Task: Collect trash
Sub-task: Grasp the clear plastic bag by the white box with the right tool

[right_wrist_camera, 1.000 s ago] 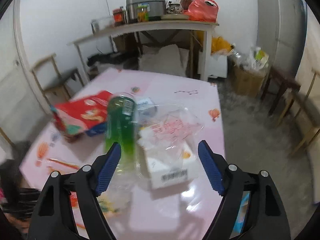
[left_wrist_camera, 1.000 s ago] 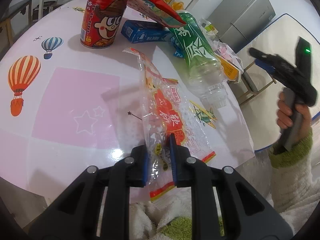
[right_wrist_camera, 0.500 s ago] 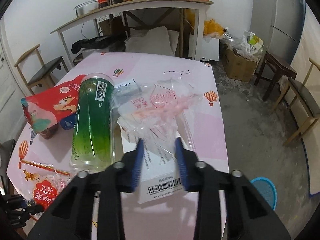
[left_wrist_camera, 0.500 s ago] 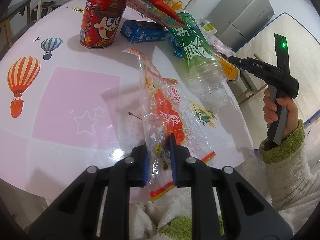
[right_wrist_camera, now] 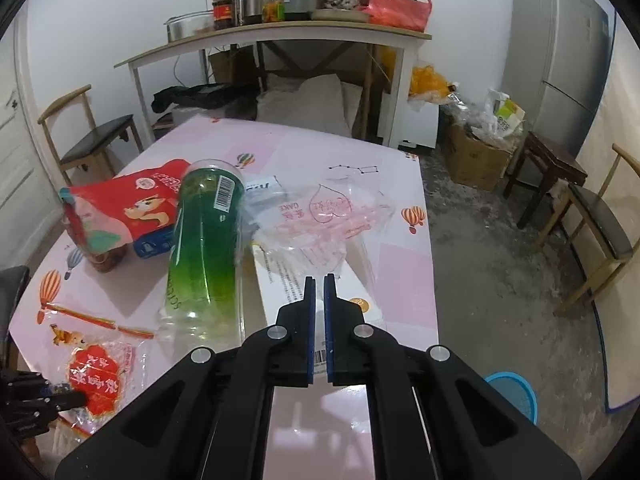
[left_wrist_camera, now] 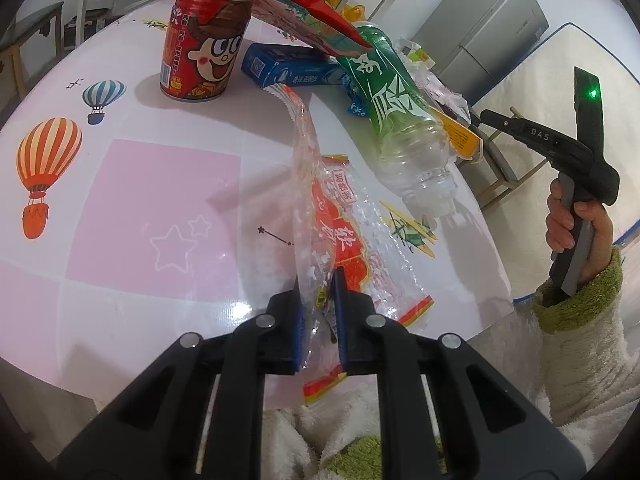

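Note:
My left gripper (left_wrist_camera: 318,276) is shut on the near end of a clear snack wrapper with red print (left_wrist_camera: 340,232), which lies on the pink table (left_wrist_camera: 152,200); its jaws are still squeezing tighter. My right gripper (right_wrist_camera: 319,278) is closing, its jaws nearly together. The near edge of a clear plastic cake bag (right_wrist_camera: 320,212) runs into the narrow gap. That bag lies over a white box (right_wrist_camera: 292,280). A green plastic bottle (right_wrist_camera: 204,248) lies on its side just left of the right gripper. In the left wrist view a hand holds the right gripper (left_wrist_camera: 486,114) at the table's right edge.
A red drink can (left_wrist_camera: 204,44) stands at the back, with a blue pack (left_wrist_camera: 288,66) and a red snack bag (right_wrist_camera: 120,208) beside it. A blue bin (right_wrist_camera: 514,394) sits on the floor to the right. Chairs (right_wrist_camera: 600,216), a fridge and a loaded side table surround the table.
The right gripper's jaws went from wide open to nearly together around the clear bag's edge, and it moved in toward the table. The left gripper kept still on the wrapper.

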Available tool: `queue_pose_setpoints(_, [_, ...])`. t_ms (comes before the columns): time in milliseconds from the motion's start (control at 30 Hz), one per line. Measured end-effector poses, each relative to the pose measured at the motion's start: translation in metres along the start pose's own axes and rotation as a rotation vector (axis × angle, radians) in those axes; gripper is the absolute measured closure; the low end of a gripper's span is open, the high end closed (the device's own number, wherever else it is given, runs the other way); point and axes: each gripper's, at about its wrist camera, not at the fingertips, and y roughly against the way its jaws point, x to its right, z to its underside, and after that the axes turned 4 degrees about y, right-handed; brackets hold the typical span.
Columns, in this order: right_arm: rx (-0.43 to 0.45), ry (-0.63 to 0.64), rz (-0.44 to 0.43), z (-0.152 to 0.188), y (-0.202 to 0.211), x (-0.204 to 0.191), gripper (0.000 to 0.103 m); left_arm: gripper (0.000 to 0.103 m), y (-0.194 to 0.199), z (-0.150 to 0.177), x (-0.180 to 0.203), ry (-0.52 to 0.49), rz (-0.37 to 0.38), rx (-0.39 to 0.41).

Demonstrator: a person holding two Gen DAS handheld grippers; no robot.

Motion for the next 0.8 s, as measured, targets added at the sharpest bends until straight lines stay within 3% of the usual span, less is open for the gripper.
queue_pose_setpoints(100, [0.001, -0.063, -0.047, -0.007, 0.000, 0.013, 0.055, 0.092, 0.001, 0.001, 0.001, -0.005, -0.004, 0.002])
queue_pose_setpoints(133, [0.003, -0.097, -0.071, -0.010, -0.001, 0.021, 0.049, 0.092, 0.000, 0.001, 0.001, -0.006, -0.005, 0.002])
queue_pose_setpoints(200, [-0.010, -0.169, -0.124, -0.016, -0.007, 0.034, 0.040, 0.092, 0.001, 0.001, 0.000, -0.003, -0.002, 0.002])
queue_pose_setpoints(333, [-0.072, -0.449, -0.241, -0.023, -0.036, 0.082, 0.027, 0.092, 0.000, 0.001, 0.000, 0.002, 0.006, 0.001])
queue_pose_setpoints(467, [-0.177, -0.710, -0.338, -0.017, -0.084, 0.121, 0.027, 0.092, 0.001, 0.000, -0.003, 0.012, 0.017, 0.001])
queue_pose_setpoints(600, [-0.237, -0.793, -0.388, -0.012, -0.115, 0.123, 0.029, 0.092, 0.002, 0.000, -0.006, 0.023, 0.026, 0.000])
queue_pose_setpoints(667, [-0.249, -0.813, -0.397, -0.010, -0.122, 0.119, 0.046, 0.092, 0.002, -0.001, -0.006, 0.024, 0.027, 0.002])
queue_pose_setpoints(733, [-0.247, -0.850, -0.419, -0.007, -0.125, 0.119, 0.073, 0.092, 0.002, -0.001, -0.007, 0.029, 0.031, 0.002])
queue_pose_setpoints(800, [-0.232, -0.862, -0.426, -0.005, -0.123, 0.117, 0.084, 0.092, 0.002, -0.002, -0.008, 0.032, 0.033, 0.003])
